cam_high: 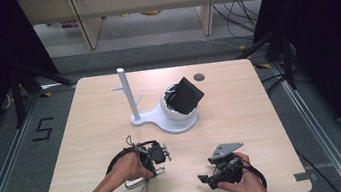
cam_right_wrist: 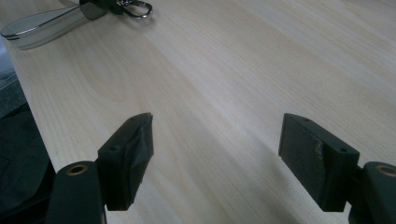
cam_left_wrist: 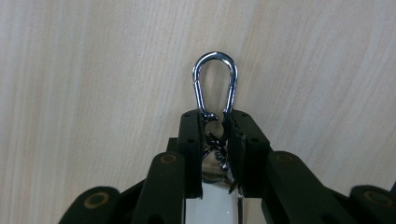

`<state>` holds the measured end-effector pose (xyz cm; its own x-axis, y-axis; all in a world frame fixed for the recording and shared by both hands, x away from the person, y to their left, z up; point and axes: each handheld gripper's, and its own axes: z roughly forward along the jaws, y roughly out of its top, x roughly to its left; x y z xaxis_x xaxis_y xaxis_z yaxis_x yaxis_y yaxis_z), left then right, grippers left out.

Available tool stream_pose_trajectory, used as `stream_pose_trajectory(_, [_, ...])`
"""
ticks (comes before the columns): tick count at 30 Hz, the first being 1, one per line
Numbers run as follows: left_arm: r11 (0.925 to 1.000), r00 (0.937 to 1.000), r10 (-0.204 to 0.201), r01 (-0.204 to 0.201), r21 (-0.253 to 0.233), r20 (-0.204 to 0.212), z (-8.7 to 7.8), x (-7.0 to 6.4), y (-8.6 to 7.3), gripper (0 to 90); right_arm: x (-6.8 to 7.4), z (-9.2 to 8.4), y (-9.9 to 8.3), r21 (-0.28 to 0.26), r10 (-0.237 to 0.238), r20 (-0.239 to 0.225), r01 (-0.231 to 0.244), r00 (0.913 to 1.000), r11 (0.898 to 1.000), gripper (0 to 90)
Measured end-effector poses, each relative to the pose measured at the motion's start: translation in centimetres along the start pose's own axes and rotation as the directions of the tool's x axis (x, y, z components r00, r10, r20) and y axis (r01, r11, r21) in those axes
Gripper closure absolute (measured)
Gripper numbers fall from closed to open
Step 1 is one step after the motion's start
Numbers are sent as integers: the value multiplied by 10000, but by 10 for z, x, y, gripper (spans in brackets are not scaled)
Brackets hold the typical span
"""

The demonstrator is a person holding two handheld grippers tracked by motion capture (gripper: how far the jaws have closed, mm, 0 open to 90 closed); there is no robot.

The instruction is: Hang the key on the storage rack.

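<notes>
My left gripper (cam_high: 152, 168) sits near the table's front left, held in a hand. In the left gripper view, my left gripper (cam_left_wrist: 217, 120) is shut on the swivel base of a silver carabiner clip (cam_left_wrist: 215, 77), whose loop sticks out past the jaw tips over the table. The rest of the keychain (cam_high: 137, 183) trails toward the front edge. My right gripper (cam_high: 205, 178) rests at the front right, pointing left. Seen from its own camera, my right gripper (cam_right_wrist: 217, 156) is open with only bare wood between its jaws. The keychain's silver strap (cam_right_wrist: 42, 25) lies far off at the top left.
A white stand (cam_high: 130, 94) with an upright post and short pegs stands mid-table. Its round bowl-shaped base (cam_high: 179, 117) holds a tilted black box (cam_high: 186, 95). A small round hole (cam_high: 199, 77) sits near the table's far edge. The light wooden table (cam_high: 242, 116) ends just behind both hands.
</notes>
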<state>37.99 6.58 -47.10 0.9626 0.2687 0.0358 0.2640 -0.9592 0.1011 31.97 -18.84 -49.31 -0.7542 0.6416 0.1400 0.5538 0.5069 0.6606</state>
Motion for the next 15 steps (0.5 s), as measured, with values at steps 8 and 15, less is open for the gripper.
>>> stream_pose_trajectory(8, [9992,9998,-143,137,-385,-148,-18,4,-7,750,0,1,0,-135,44,25,-44,10000,9999,273])
stream_pose_trajectory(15, [9969,9986,-426,403,-672,-325,-41,12,-16,750,-1,2,-1,-86,105,30,-105,9999,9999,273])
